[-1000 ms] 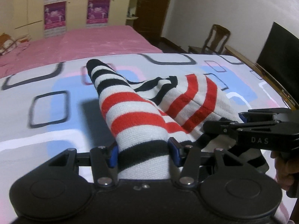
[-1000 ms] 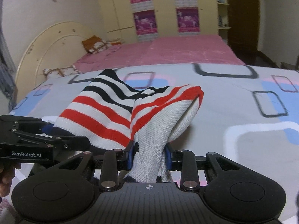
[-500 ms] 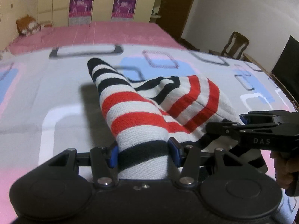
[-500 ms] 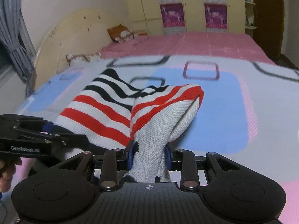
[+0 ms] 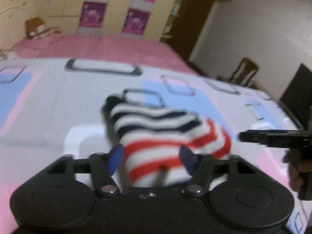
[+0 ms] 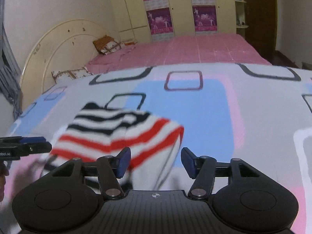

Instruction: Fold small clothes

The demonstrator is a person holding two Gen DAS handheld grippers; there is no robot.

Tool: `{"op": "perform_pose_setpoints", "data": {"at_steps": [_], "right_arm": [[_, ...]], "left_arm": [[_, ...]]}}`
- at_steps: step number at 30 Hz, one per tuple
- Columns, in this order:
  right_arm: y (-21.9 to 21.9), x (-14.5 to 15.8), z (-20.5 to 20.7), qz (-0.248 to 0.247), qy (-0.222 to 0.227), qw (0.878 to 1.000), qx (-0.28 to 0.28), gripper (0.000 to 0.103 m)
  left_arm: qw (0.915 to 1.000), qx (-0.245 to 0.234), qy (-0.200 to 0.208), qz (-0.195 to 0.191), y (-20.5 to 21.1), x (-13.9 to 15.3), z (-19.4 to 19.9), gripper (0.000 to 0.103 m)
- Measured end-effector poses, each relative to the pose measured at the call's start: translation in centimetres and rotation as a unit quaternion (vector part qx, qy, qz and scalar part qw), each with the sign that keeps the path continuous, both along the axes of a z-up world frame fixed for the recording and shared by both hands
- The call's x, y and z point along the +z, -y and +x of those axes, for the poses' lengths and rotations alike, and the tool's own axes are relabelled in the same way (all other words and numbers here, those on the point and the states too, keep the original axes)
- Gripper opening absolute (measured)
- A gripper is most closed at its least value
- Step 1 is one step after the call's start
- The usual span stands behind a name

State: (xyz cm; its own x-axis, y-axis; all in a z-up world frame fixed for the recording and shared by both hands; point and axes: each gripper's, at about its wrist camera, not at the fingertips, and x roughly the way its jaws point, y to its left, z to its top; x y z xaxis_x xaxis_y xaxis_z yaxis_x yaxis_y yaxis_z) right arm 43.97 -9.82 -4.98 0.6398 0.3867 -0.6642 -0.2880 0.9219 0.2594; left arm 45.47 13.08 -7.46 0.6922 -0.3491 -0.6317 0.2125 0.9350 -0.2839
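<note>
A small knit garment (image 5: 165, 136) with red, black and white stripes lies in a loose, motion-blurred heap on the patterned bedspread (image 5: 48, 107). My left gripper (image 5: 152, 157) is open, its blue pads either side of the garment's near end without pinching it. My right gripper (image 6: 154, 160) is open too, with the garment (image 6: 117, 132) just ahead and to its left. The right gripper also shows at the right edge of the left wrist view (image 5: 273, 138). The left gripper shows at the left edge of the right wrist view (image 6: 25, 146).
The bedspread (image 6: 214, 117) covers a bed with a cream headboard (image 6: 58, 44). A pink sheet (image 6: 185, 52) and pillows (image 6: 106, 44) lie beyond. Wardrobes with purple posters (image 6: 159, 19) stand behind. A wooden chair (image 5: 243, 72) and a dark screen (image 5: 296, 91) stand at the right.
Both grippers have opened and let go of the striped garment, which has dropped onto the bedspread. The two grippers have drawn apart from each other.
</note>
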Motion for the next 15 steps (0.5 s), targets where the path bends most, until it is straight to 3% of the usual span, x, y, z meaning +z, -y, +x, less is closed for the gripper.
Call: {"op": "perform_pose_setpoints", "data": {"at_steps": [1,4,6,7,8,11,15], "right_arm": [[-0.7,-0.1,1.3,-0.007,-0.004,1.000,0.005,0.033],[-2.9,-1.4,3.5,-0.024,-0.019,0.999,0.030,0.024],[-4.6,-3.6,4.4,-0.102,-0.044,0.992,0.051,0.013],[-4.8,-4.6,4.1,-0.138,-0.042,0.988,0.050,0.009],[-4.6,-5.1,4.1,-0.146,-0.037,0.987,0.052,0.009],[-3.7,-4.5,3.9,-0.117,-0.040,0.991,0.046,0.010],[-1.8,-1.7,1.2,-0.069,-0.006,0.997,0.041,0.010]], "left_arm": [[0.9999,-0.011,-0.003,0.005,0.6,-0.1,1.0,0.047],[0.9982,-0.047,-0.036,0.009,2.6,-2.0,3.9,0.038],[0.9952,-0.075,-0.045,0.044,3.9,-3.8,4.5,0.040],[0.9940,-0.086,-0.029,0.062,4.2,-4.2,4.2,0.040],[0.9939,-0.088,-0.024,0.062,4.2,-4.3,4.2,0.040],[0.9937,-0.095,-0.017,0.057,3.7,-4.1,3.8,0.040],[0.9938,-0.094,0.002,0.059,3.6,-2.0,0.7,0.033]]}}
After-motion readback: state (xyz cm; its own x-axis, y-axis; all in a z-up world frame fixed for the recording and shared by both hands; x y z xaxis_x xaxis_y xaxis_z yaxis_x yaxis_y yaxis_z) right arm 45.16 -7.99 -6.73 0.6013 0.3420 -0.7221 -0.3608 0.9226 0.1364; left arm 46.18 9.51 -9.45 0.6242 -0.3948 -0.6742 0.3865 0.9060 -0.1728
